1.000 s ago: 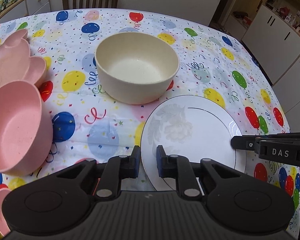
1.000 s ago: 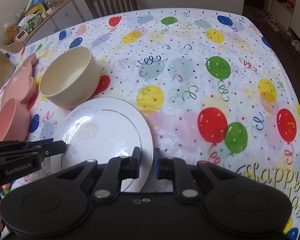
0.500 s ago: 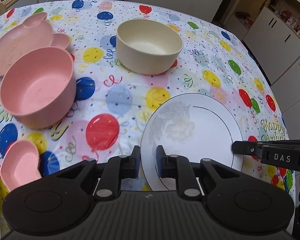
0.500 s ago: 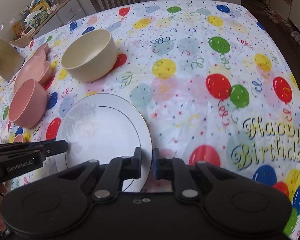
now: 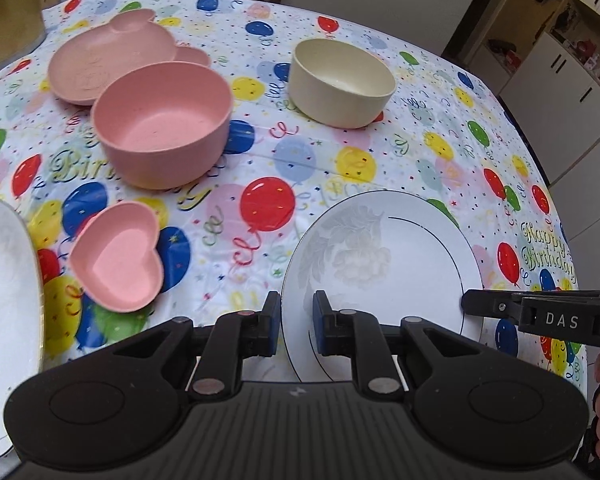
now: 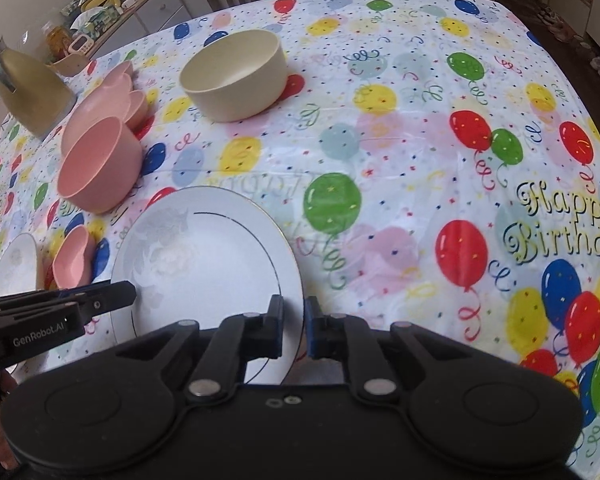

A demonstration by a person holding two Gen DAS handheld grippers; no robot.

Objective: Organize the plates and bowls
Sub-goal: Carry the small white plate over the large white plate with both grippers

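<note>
Where visible, heart dish unobstructed.

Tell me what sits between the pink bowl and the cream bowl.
Only bare balloon tablecloth; no dish lies between the pink bowl and the cream bowl. The left wrist view shows it best.

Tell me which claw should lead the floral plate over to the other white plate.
Left. The left claw grips the floral plate at the rim on the side where the other white plate lies; the right claw clamps the opposite rim, farther away.
</note>
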